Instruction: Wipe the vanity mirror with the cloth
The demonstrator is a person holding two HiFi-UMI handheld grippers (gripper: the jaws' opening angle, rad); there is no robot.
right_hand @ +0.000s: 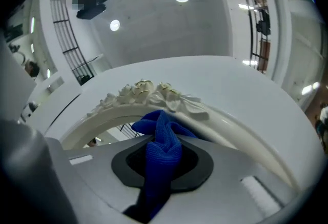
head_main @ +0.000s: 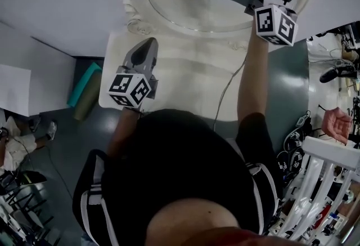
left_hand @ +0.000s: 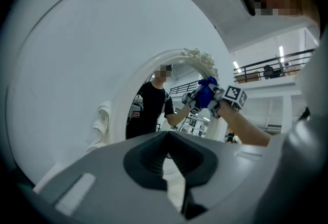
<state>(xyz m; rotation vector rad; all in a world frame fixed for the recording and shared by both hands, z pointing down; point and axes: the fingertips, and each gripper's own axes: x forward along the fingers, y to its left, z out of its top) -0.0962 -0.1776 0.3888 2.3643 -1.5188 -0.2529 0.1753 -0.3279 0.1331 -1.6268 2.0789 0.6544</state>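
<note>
Right gripper (right_hand: 160, 169) is clamped on blue cloth (right_hand: 162, 142), held against vanity mirror (head_main: 197, 11) at its ornate crest. Left gripper (head_main: 147, 47) is kept nearly closed and empty over the table (head_main: 188, 84).

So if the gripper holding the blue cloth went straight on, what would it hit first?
Likely the mirror glass just under the carved frame top; the blue cloth in the right gripper leads, but depth is unclear.
</note>
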